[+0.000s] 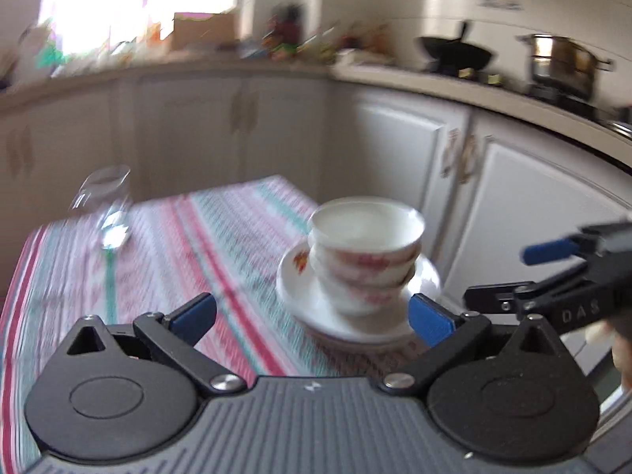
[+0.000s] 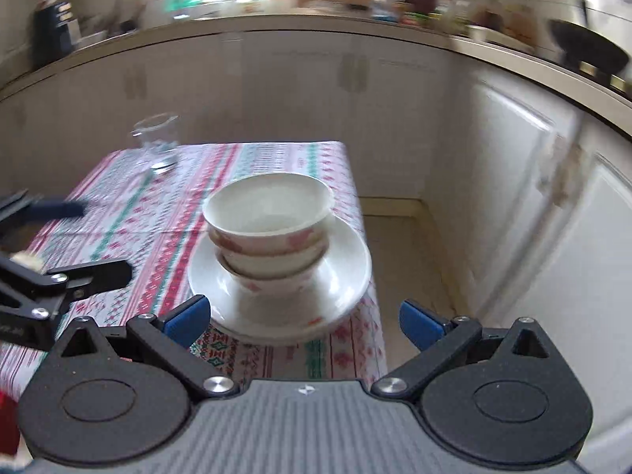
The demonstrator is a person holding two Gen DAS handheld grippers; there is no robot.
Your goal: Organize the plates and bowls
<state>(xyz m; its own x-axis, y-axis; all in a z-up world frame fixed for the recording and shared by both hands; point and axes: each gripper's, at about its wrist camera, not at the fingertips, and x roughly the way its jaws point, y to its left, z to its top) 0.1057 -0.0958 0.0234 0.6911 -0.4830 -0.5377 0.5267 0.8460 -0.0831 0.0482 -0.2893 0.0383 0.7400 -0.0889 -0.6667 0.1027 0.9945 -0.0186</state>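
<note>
Three white bowls with red flower prints [image 1: 367, 245] [image 2: 268, 221] are nested in a stack on white plates [image 1: 300, 296] [image 2: 347, 276] near the table's right edge. My left gripper [image 1: 314, 320] is open, its blue pads apart just before the plates and touching nothing. My right gripper [image 2: 304, 322] is open too, in front of the plates with nothing between its fingers. In the left wrist view the right gripper [image 1: 521, 274] reaches in from the right, beside the stack. The left gripper [image 2: 79, 241] shows at the left edge of the right wrist view.
The table wears a red, green and white striped cloth [image 1: 177, 245] [image 2: 118, 213]. A clear glass [image 1: 104, 193] [image 2: 156, 142] and a spoon [image 1: 112, 237] sit at its far left. White cabinets [image 1: 395, 146] and a cluttered counter stand behind, with a wok [image 1: 454, 53] and a steel pot [image 1: 561, 63].
</note>
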